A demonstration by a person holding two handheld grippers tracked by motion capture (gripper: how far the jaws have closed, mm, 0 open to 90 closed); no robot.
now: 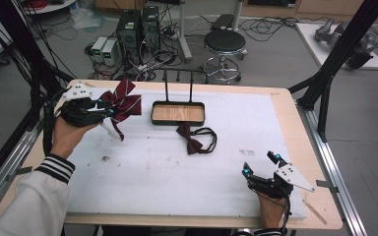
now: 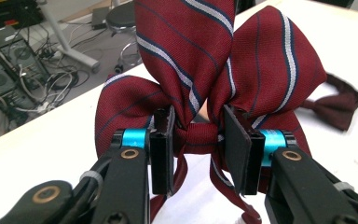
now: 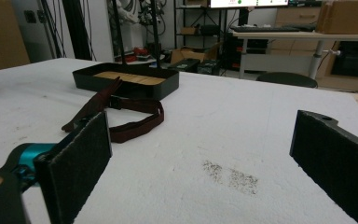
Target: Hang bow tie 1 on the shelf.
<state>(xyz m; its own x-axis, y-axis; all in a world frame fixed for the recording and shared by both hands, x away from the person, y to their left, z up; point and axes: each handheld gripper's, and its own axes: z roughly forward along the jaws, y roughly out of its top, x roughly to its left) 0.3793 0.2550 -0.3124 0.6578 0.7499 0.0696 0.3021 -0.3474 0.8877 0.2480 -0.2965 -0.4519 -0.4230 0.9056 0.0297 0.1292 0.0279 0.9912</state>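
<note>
- Left gripper [image 1: 106,109] pinches the striped bow tie [image 1: 123,104] at its knot, lifted above the table [image 1: 295,128] at the 10 o'clock corner.
- Judged step: carry it to the tray [image 1: 178,121] at 12 o'clock. Keep the knot pinch firm and let the tails hang clear of the rim.
- Plain bow tie [image 1: 193,141] lies just in front of the tray.
- Right gripper [image 1: 261,164] is spread, empty, low at 5 o'clock; forearm enters from the bottom edge.

On the worktop [image 1: 187,172] a tray [image 1: 177,113] sits at the back — a bow tie [image 1: 193,140] just before it, another bow tie [image 1: 123,104] held up to its left.
</note>
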